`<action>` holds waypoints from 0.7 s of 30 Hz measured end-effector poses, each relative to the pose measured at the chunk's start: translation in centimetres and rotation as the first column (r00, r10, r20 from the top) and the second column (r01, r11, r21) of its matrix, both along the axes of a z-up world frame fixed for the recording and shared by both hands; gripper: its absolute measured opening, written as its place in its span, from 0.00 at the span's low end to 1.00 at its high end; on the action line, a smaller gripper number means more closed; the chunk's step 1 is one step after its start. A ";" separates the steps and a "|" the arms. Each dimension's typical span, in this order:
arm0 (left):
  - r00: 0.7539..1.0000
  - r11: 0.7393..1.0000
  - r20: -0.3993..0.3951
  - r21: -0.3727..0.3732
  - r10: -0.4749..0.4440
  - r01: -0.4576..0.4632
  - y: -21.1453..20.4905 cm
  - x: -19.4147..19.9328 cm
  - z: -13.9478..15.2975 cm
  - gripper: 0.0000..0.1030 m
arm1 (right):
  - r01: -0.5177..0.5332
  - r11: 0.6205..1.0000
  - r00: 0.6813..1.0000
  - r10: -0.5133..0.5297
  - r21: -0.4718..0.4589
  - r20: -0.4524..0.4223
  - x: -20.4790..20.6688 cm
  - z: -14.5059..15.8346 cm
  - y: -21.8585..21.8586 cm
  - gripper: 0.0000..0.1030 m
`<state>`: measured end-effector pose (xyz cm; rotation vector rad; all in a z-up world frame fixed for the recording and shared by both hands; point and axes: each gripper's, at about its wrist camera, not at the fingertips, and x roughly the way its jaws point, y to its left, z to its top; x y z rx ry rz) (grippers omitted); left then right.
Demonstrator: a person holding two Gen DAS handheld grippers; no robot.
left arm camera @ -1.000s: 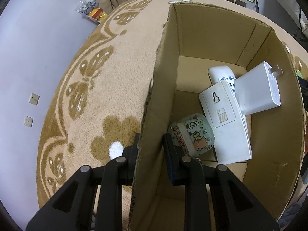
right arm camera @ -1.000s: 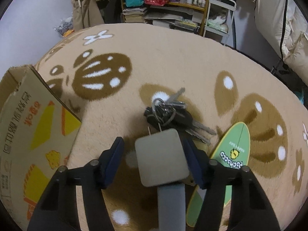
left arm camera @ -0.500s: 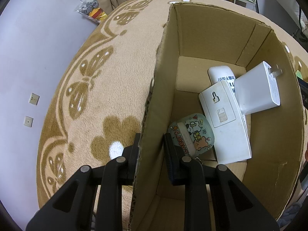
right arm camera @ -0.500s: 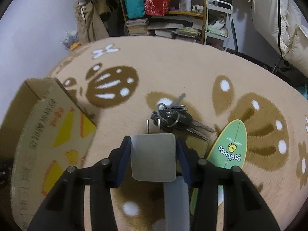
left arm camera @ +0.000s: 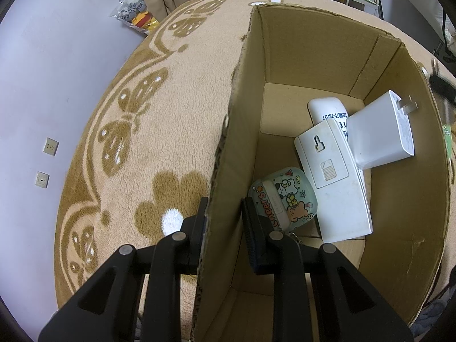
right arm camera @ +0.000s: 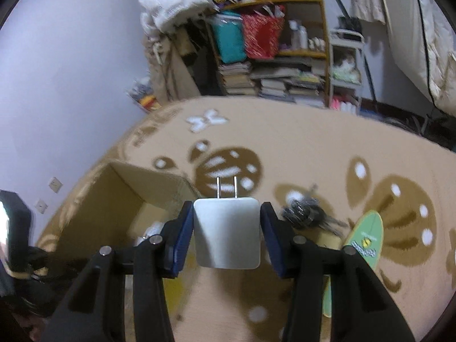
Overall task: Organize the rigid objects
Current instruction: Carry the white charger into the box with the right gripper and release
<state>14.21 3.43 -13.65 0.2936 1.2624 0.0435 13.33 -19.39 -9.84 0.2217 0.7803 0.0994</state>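
Chargers (left arm camera: pixel 379 134) and case (left arm camera: pixel 282 196) inside box (left arm camera: pixel 313 51) on rug (left arm camera: pixel 176 131)

Left gripper (left arm camera: pixel 225 222) clamped on the cardboard box (left arm camera: pixel 228 148) wall
Inside lie a white charger (left arm camera: pixel 379 136), a white remote (left arm camera: pixel 333 179) and what looks like a small cartoon-printed case (left arm camera: pixel 285 196); patterned carpet (left arm camera: pixel 142 142) outside.

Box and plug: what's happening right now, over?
Left tool clamped on box wall. Right tool gripping plug, off the rug. Path to box looks clear.
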 end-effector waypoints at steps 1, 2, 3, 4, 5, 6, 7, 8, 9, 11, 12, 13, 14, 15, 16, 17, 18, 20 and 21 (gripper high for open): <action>1.000 1.000 0.000 0.000 0.000 0.000 0.0 0.0 0.0 0.21 | -0.013 1.000 1.000 0.013 0.004 0.015 0.0 0.6 0.4 0.49; 1.000 1.000 0.000 0.000 0.000 0.000 0.0 0.0 0.0 0.21 | -0.029 1.000 0.999 0.029 0.007 0.031 0.1 1.2 1.0 0.49; 1.000 1.000 0.000 -0.002 0.000 0.000 0.0 0.0 0.0 0.21 | -0.042 0.999 0.998 0.042 0.009 0.039 0.1 1.6 1.4 0.49; 1.000 1.000 0.000 -0.002 0.001 -0.001 0.0 0.0 0.0 0.21 | -0.057 0.998 0.997 0.056 0.013 0.048 0.1 2.0 2.0 0.49; 1.000 1.000 -0.001 -0.003 0.002 -0.002 0.0 0.0 0.0 0.21 | -0.073 0.997 0.996 0.071 0.018 0.056 0.1 2.3 2.5 0.49; 1.000 1.000 -0.001 -0.004 0.002 -0.002 0.0 0.0 0.0 0.21 | -0.091 0.996 0.994 0.089 0.024 0.062 0.1 2.5 3.0 0.49; 1.000 1.000 -0.001 -0.006 0.003 -0.003 0.1 -0.1 0.0 0.21 | -0.110 0.994 0.992 0.108 0.026 0.065 0.2 2.7 3.6 0.49; 1.000 1.000 -0.001 -0.007 0.003 -0.003 0.1 -0.1 0.1 0.21 | -0.119 0.993 0.991 0.117 0.024 0.066 0.2 2.7 4.1 0.49; 1.000 1.000 -0.002 -0.007 0.003 -0.003 0.1 -0.1 0.1 0.21 | -0.128 0.992 0.990 0.127 0.018 0.064 0.2 2.6 4.6 0.49; 1.000 1.000 -0.002 -0.008 0.003 -0.003 0.1 -0.1 0.1 0.21 | -0.125 0.992 0.990 0.124 0.005 0.060 0.2 2.3 5.3 0.49; 1.000 1.000 -0.002 -0.010 0.004 -0.004 0.1 0.0 0.1 0.21 | -0.126 0.992 0.991 0.126 0.008 0.053 0.3 2.0 5.5 0.49; 1.000 1.000 -0.002 -0.014 0.006 -0.006 0.2 0.0 0.1 0.21 | -0.128 0.992 0.991 0.127 0.017 0.050 0.4 1.7 5.6 0.49; 1.000 1.000 -0.003 -0.018 0.008 -0.008 0.2 0.0 0.1 0.21 | -0.128 0.992 0.991 0.126 0.023 0.047 0.4 1.6 5.8 0.49; 1.000 1.000 -0.003 -0.021 0.009 -0.009 0.3 0.0 0.1 0.21 | -0.127 0.992 0.991 0.126 0.025 0.048 0.4 1.5 5.9 0.49; 1.000 1.000 -0.003 -0.023 0.009 -0.009 0.3 0.0 0.1 0.21 | -0.129 0.991 0.991 0.127 0.031 0.048 0.4 1.5 6.1 0.49; 1.000 1.000 -0.004 -0.023 0.009 -0.009 0.3 0.0 0.1 0.21 | -0.130 0.991 0.991 0.128 0.038 0.050 0.3 1.5 6.1 0.49; 1.000 1.000 -0.003 -0.023 0.009 -0.009 0.3 0.0 0.0 0.21 | -0.132 0.990 0.990 0.130 0.045 0.050 0.3 1.5 6.2 0.49; 1.000 1.000 -0.003 -0.023 0.009 -0.009 0.3 0.0 0.0 0.21 | -0.139 0.988 0.989 0.136 0.062 0.050 0.0 1.6 6.3 0.48; 1.000 1.000 -0.004 -0.023 0.010 -0.010 0.3 0.0 0.0 0.21 | -0.144 0.987 0.989 0.141 0.066 0.046 0.0 1.5 6.4 0.48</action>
